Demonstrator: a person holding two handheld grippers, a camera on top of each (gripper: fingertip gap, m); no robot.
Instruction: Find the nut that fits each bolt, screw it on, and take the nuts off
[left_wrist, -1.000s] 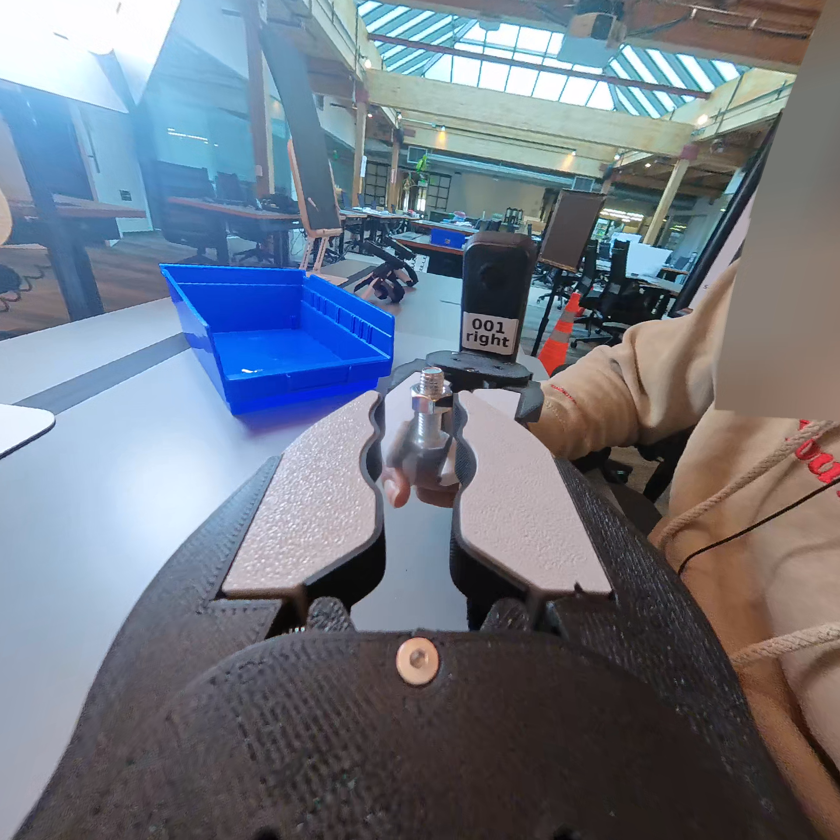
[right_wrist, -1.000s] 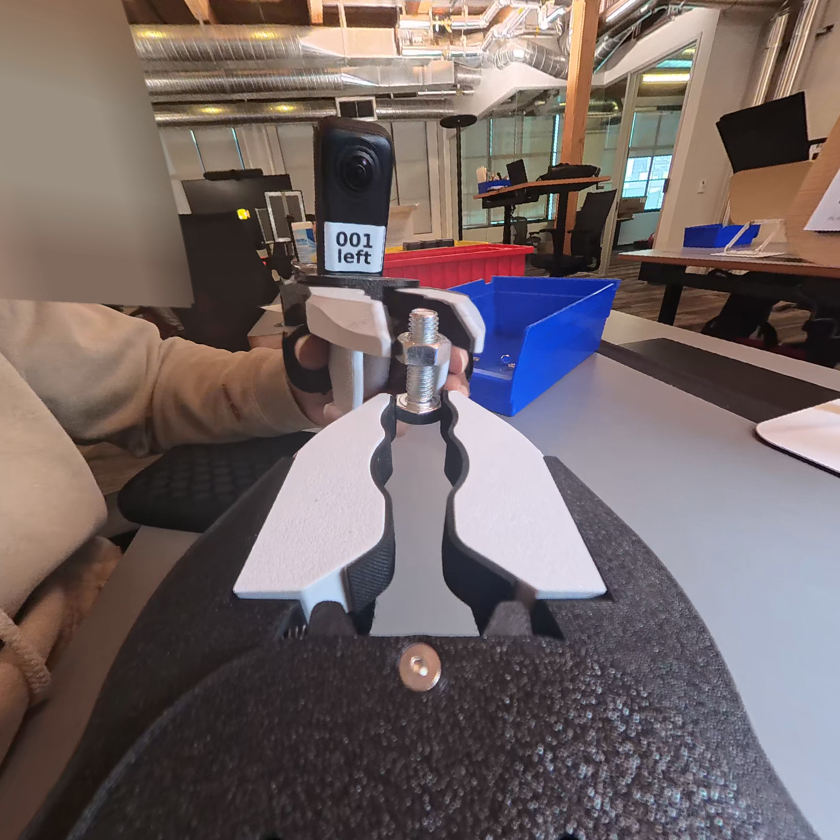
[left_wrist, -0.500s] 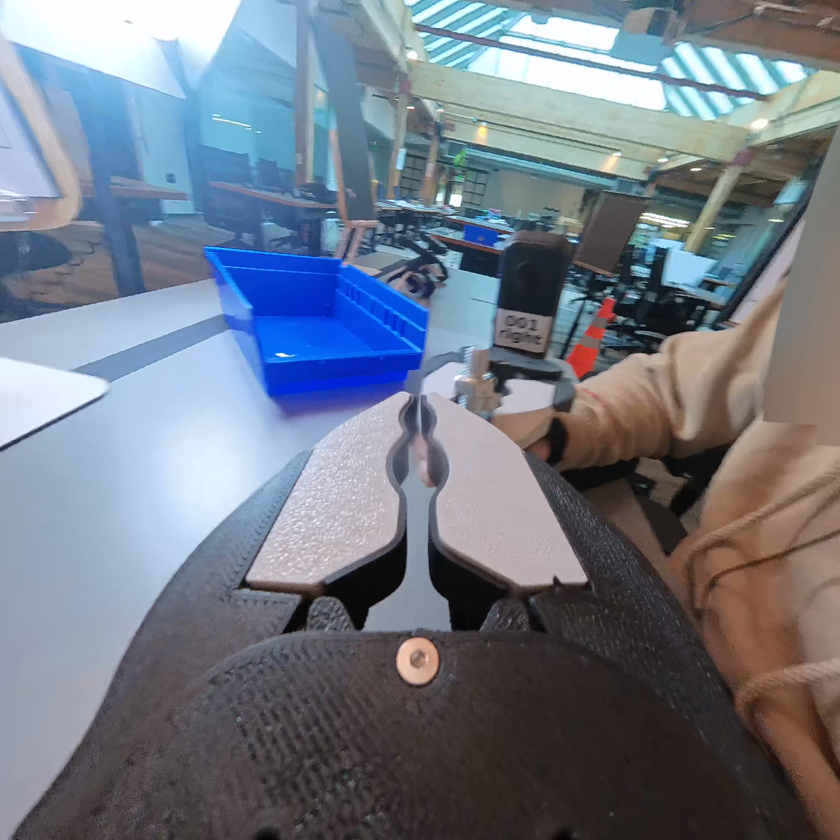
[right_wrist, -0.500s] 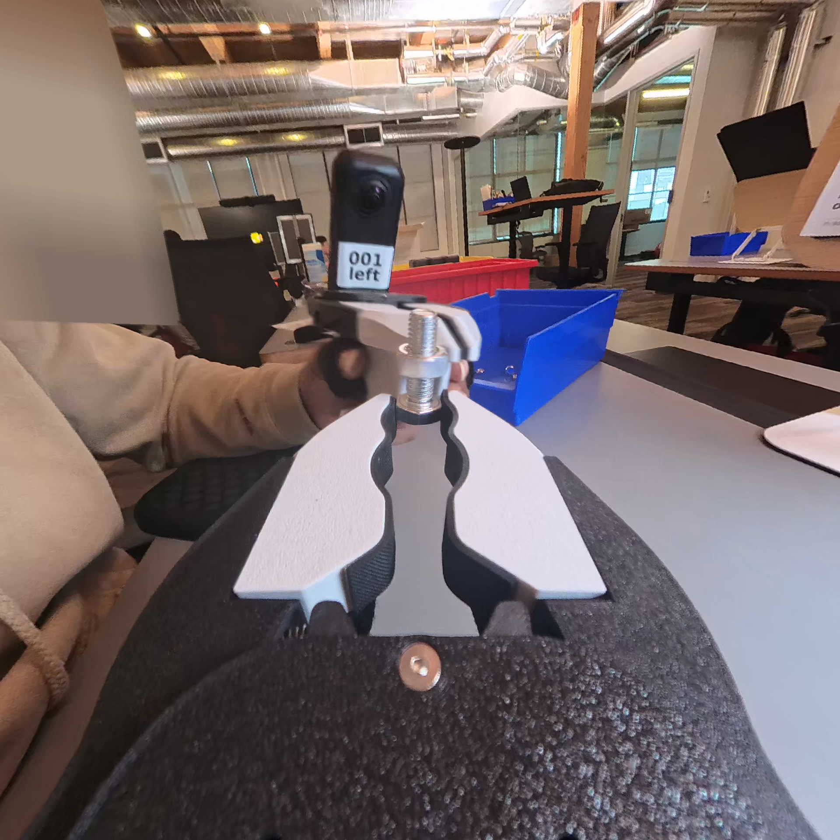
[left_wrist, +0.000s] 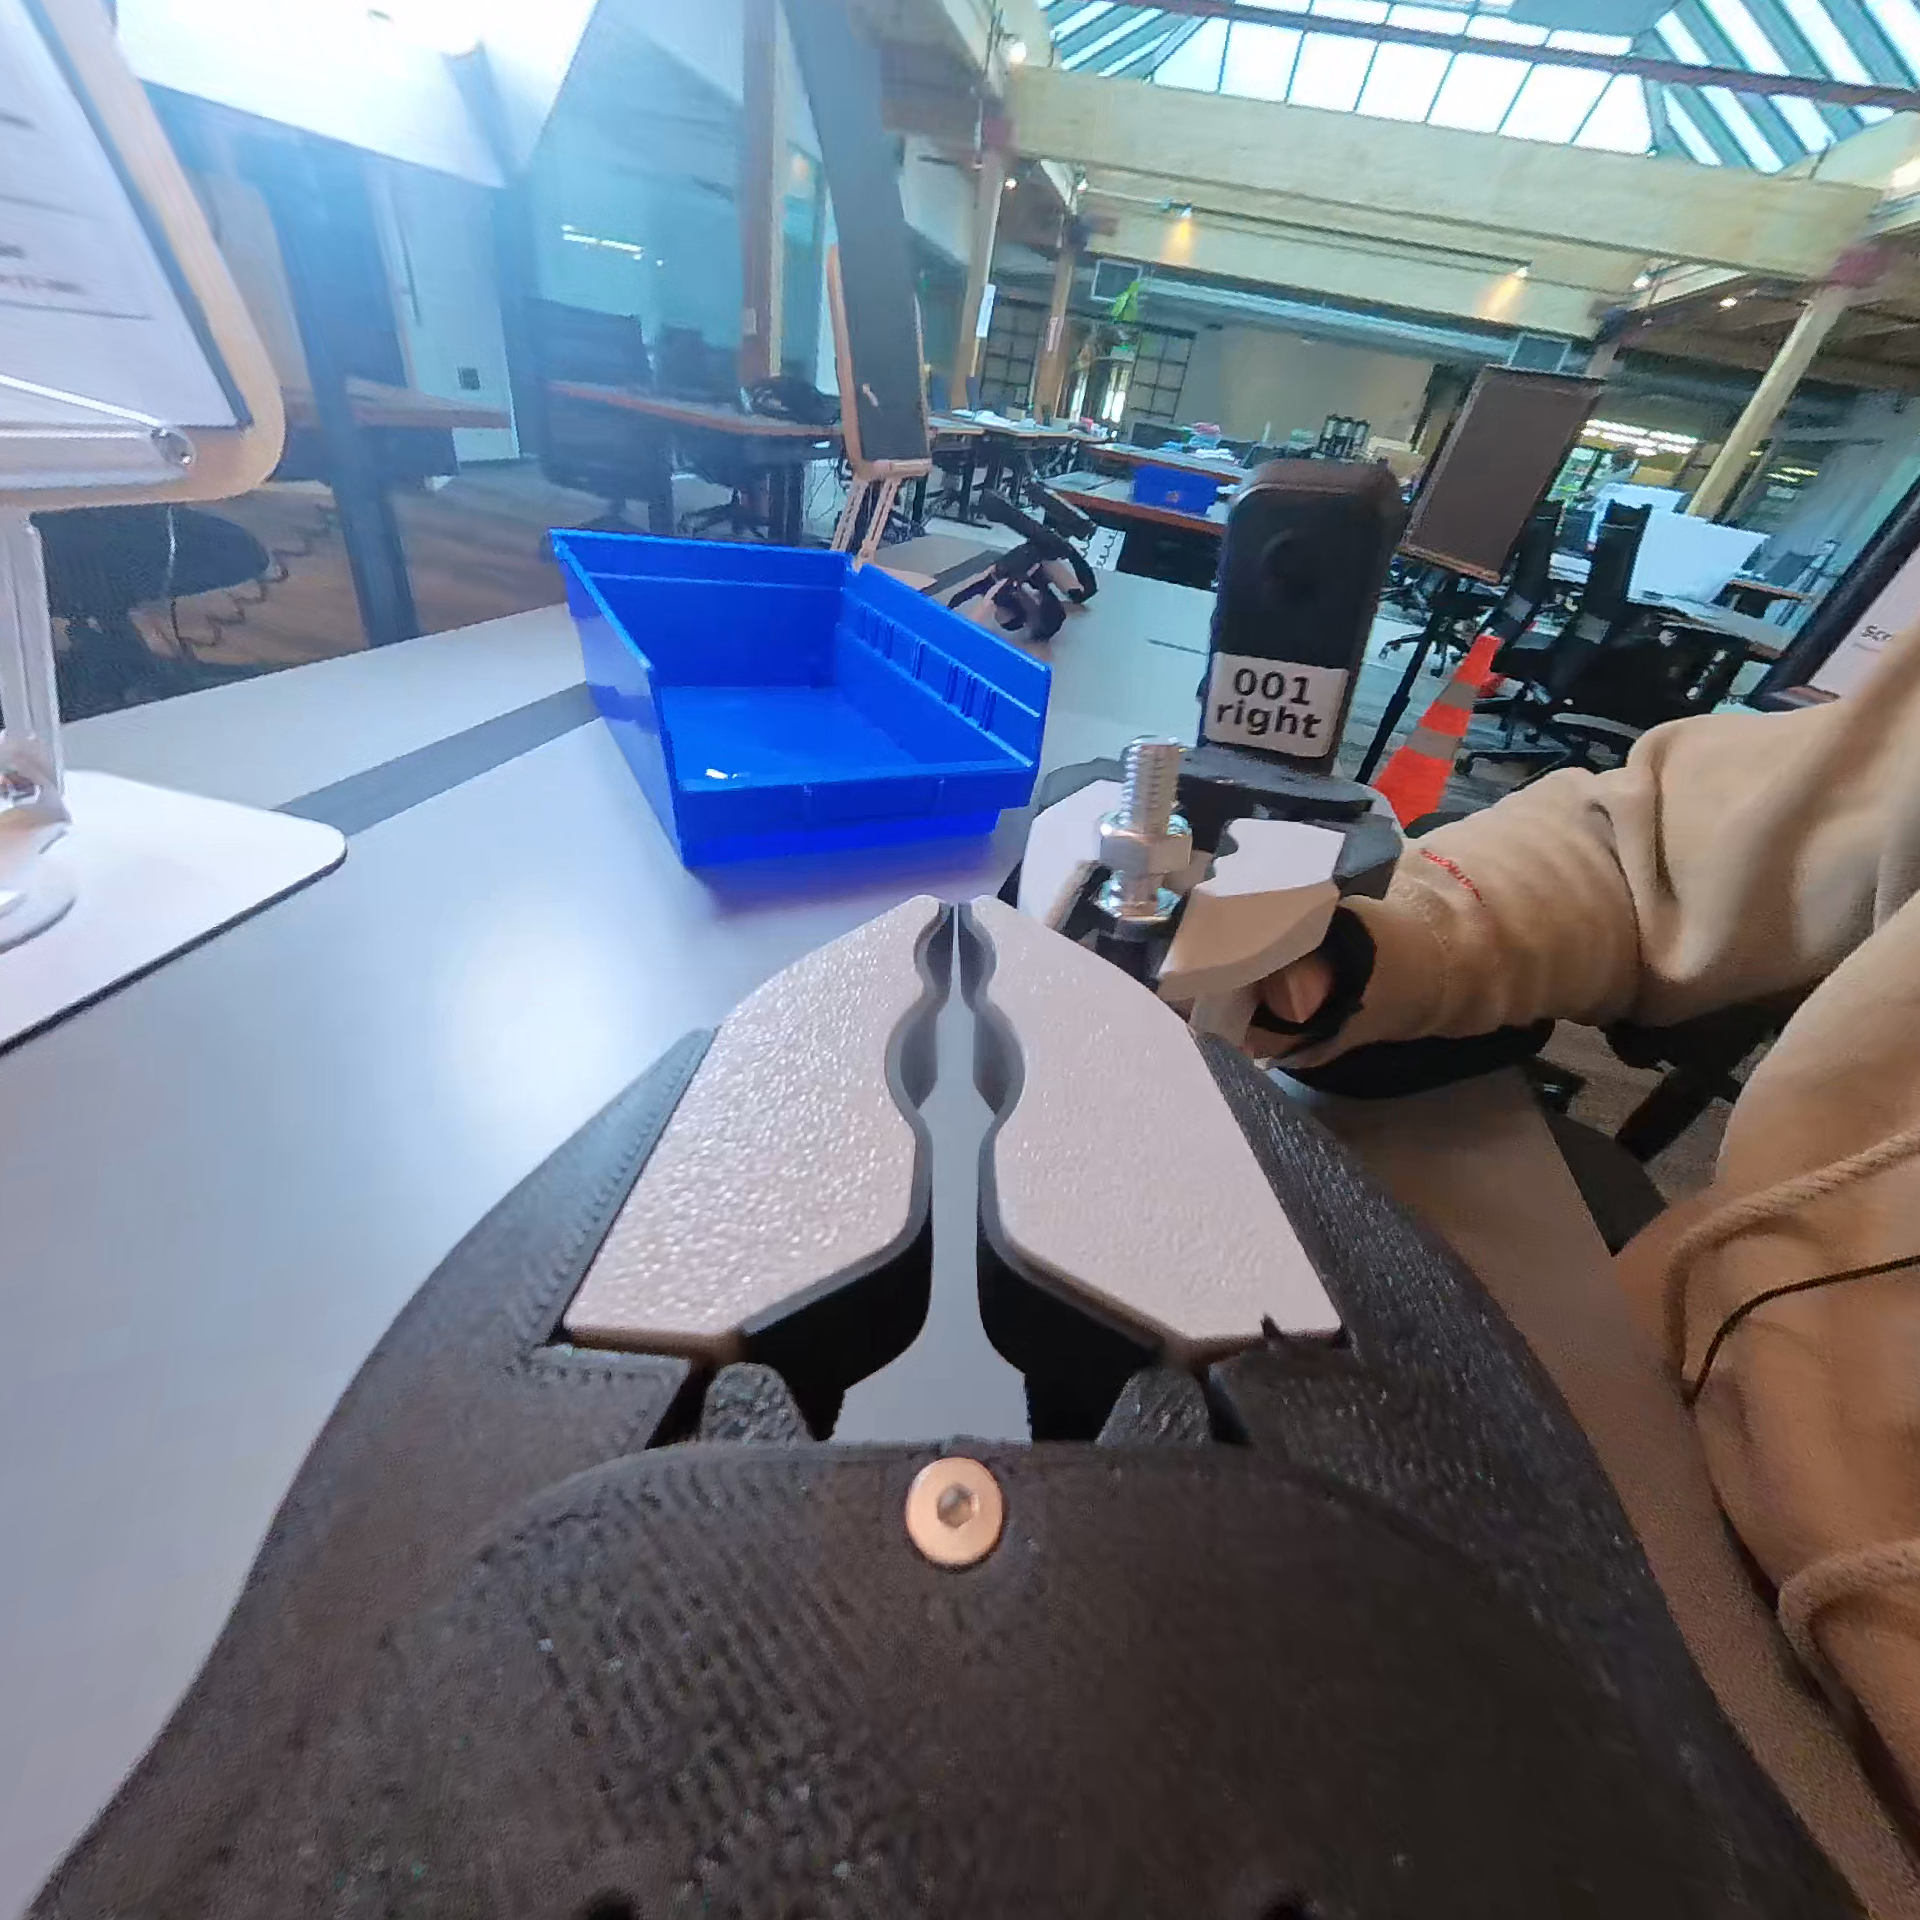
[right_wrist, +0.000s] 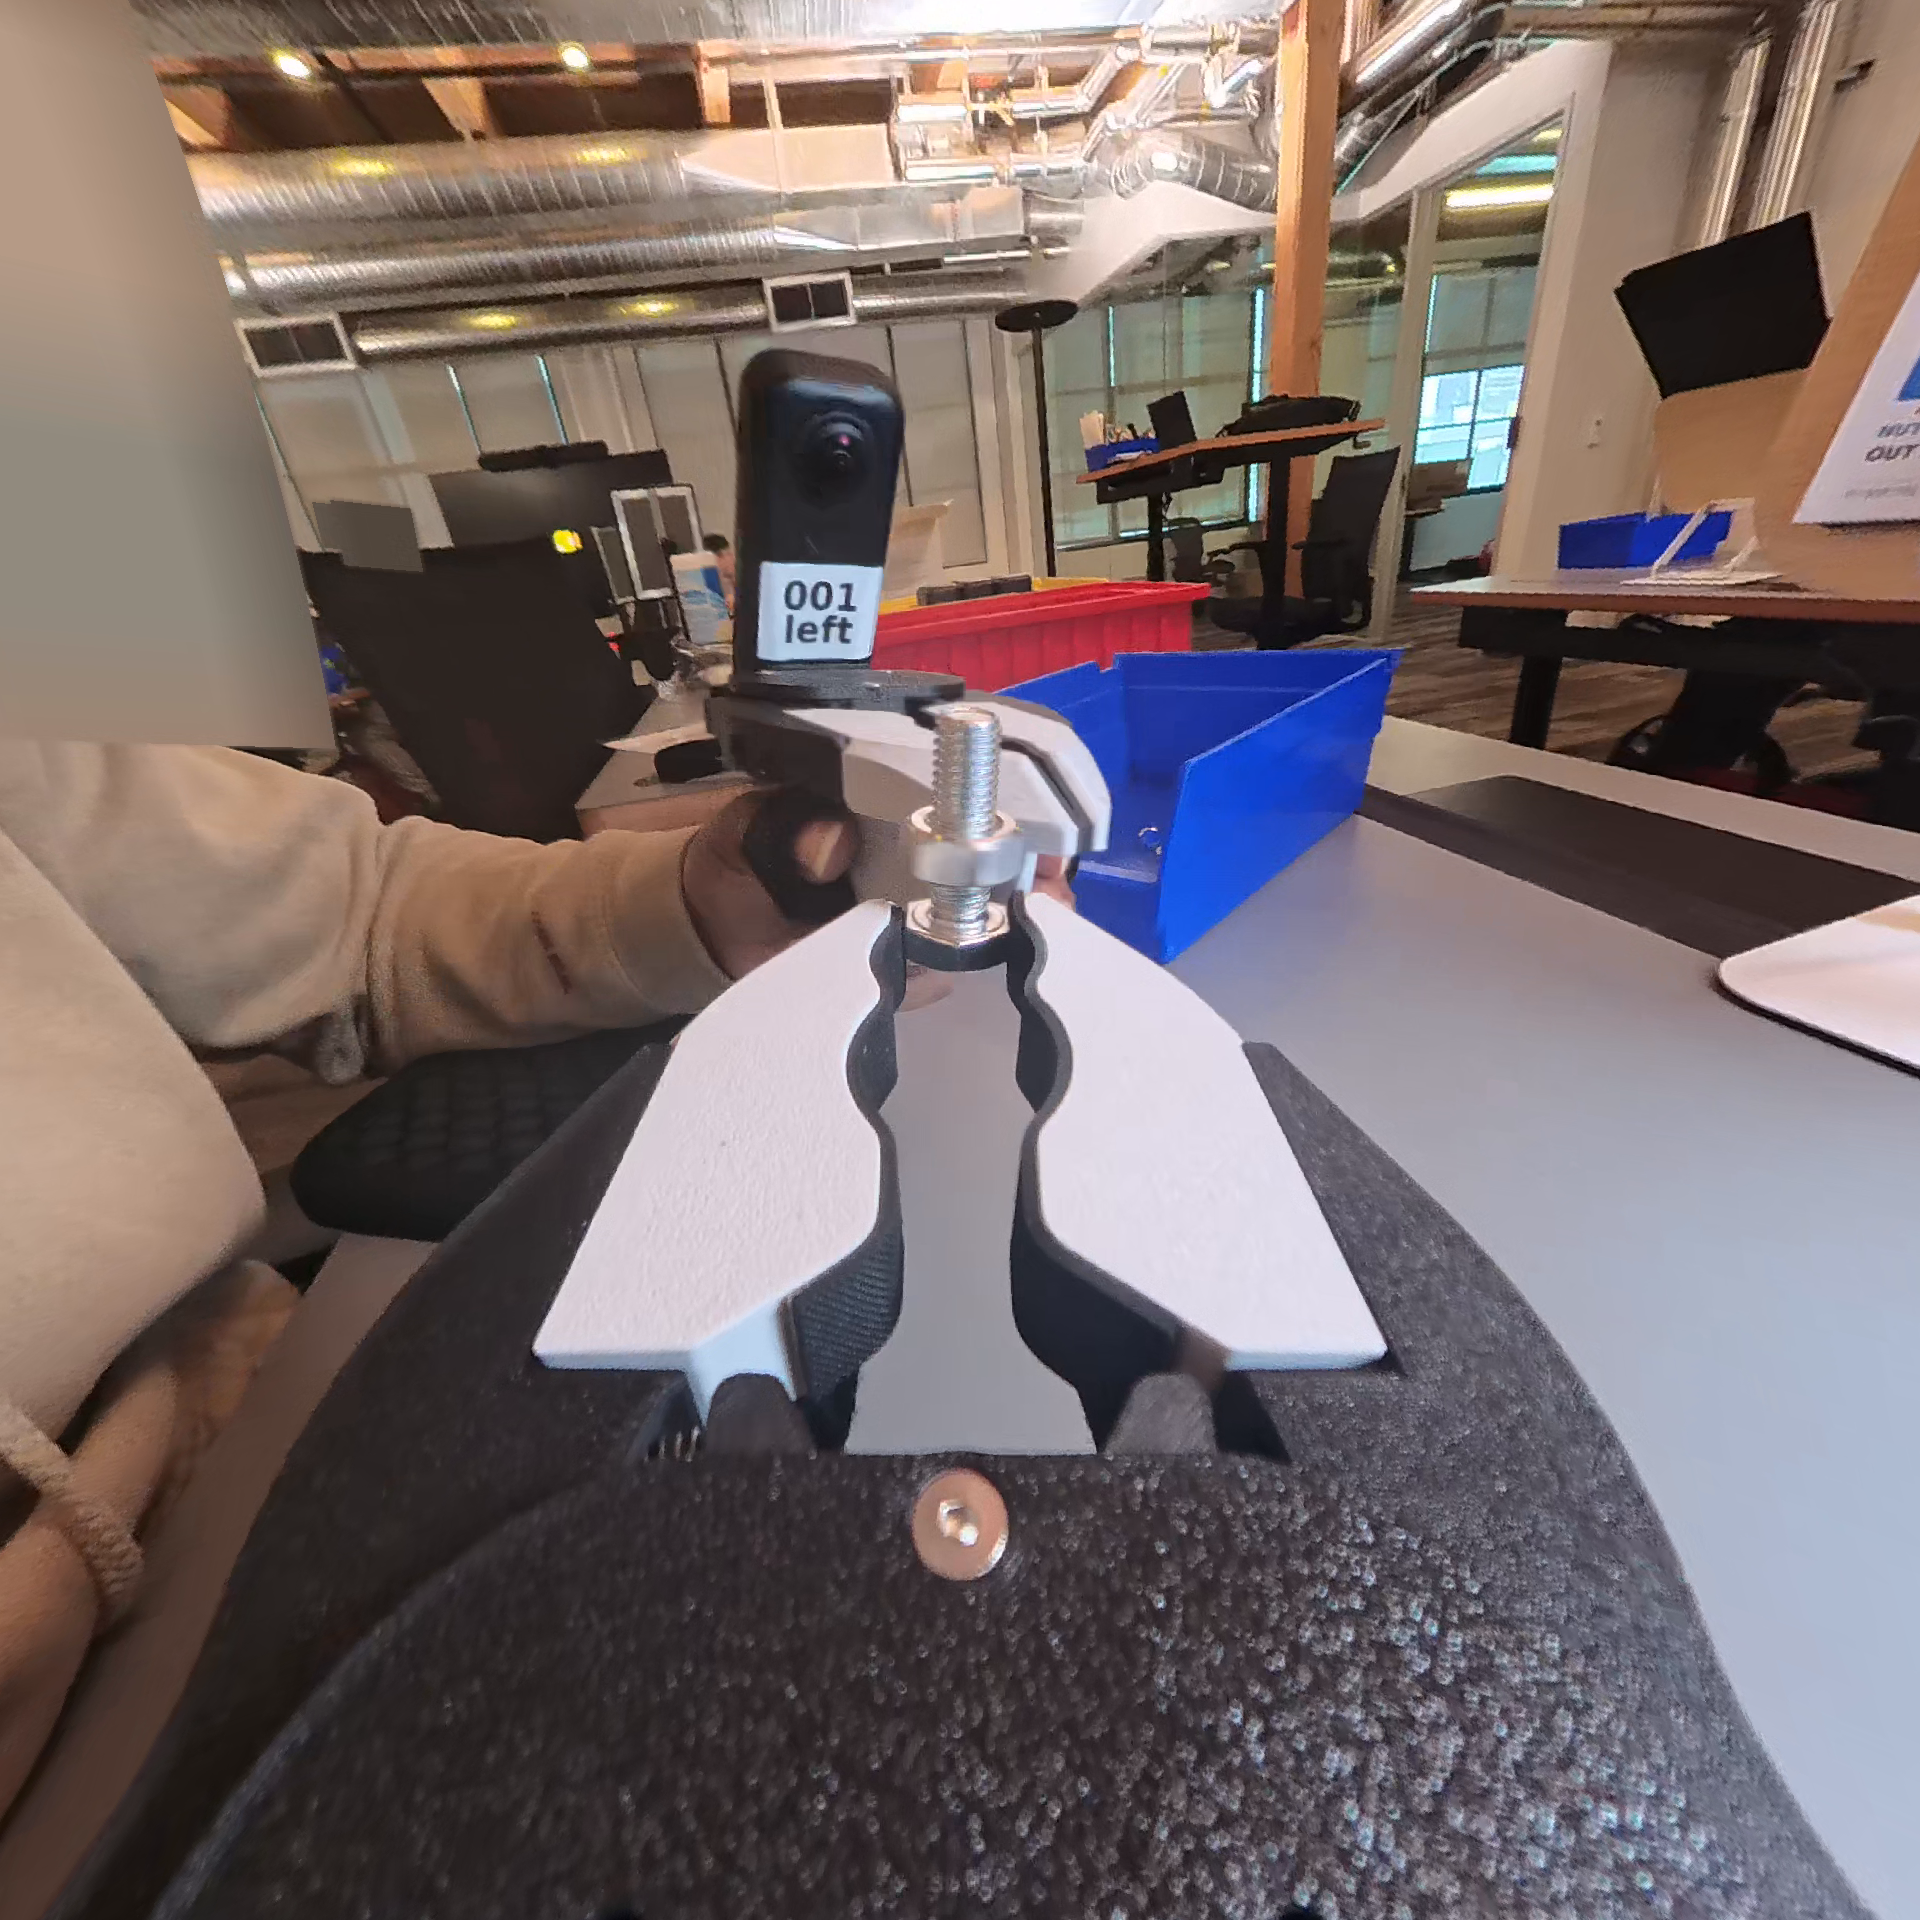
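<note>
My right tool (right_wrist: 956, 920) pinches the bolt (right_wrist: 964, 790) upright by its base, near the blue bin (right_wrist: 1236, 769); the nut (right_wrist: 964, 847) sits partway down. Left tool (left_wrist: 954, 914) is closed and empty beside it, so I reckon next I regrip the nut and keep turning.

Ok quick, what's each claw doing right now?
Left claw: shut, holding nothing.
Right claw: shut on the bolt, nut threaded on it.

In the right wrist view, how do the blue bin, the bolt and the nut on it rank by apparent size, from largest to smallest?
1. Blue bin, largest, though it stands farther away.
2. Bolt, held upright in the right gripper.
3. Nut, smallest, sitting partway down the bolt's thread.
</note>
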